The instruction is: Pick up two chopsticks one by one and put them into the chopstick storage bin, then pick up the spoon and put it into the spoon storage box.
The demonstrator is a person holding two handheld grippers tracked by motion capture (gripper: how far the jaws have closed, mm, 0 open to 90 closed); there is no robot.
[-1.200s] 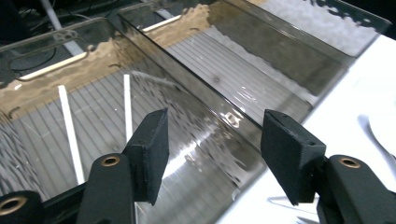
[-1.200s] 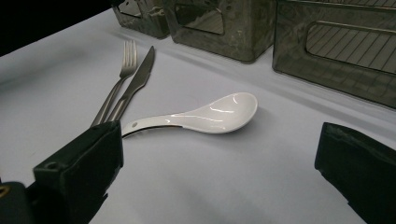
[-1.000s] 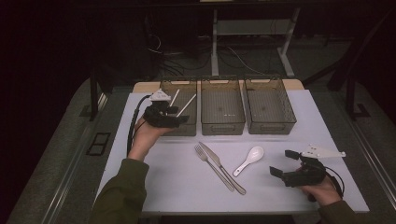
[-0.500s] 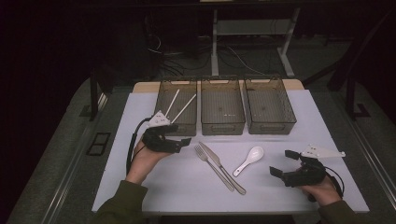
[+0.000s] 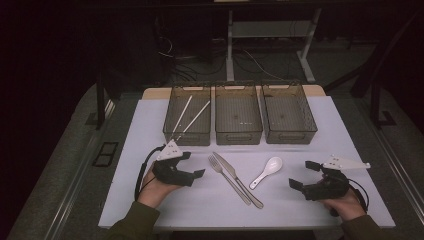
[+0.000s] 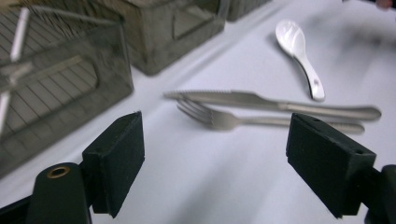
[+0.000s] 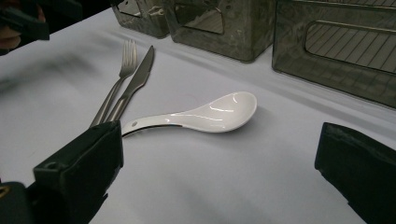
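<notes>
A metal fork (image 5: 215, 162) and knife (image 5: 252, 197) lie side by side at the middle of the white table, with a white spoon (image 5: 267, 169) to their right. My left gripper (image 5: 194, 164) is low over the table just left of the fork. Its jaws have just been opening and stand open with nothing between them. In the left gripper view (image 6: 219, 158) the fork (image 6: 219, 119), knife (image 6: 243, 99) and spoon (image 6: 299, 51) lie ahead. My right gripper (image 5: 303, 174) rests open right of the spoon, which lies ahead (image 7: 210, 112) of its jaws (image 7: 219, 168).
Three grey mesh bins stand in a row at the back: left (image 5: 186, 135), middle (image 5: 238, 135), right (image 5: 290, 135). Two white chopsticks (image 5: 187, 117) lie in the left bin. The table's edges drop to dark floor on all sides.
My left gripper has drawn back from the left bin toward the front of the table and sunk, with its jaws spreading wider. The right gripper has stayed where it was.
</notes>
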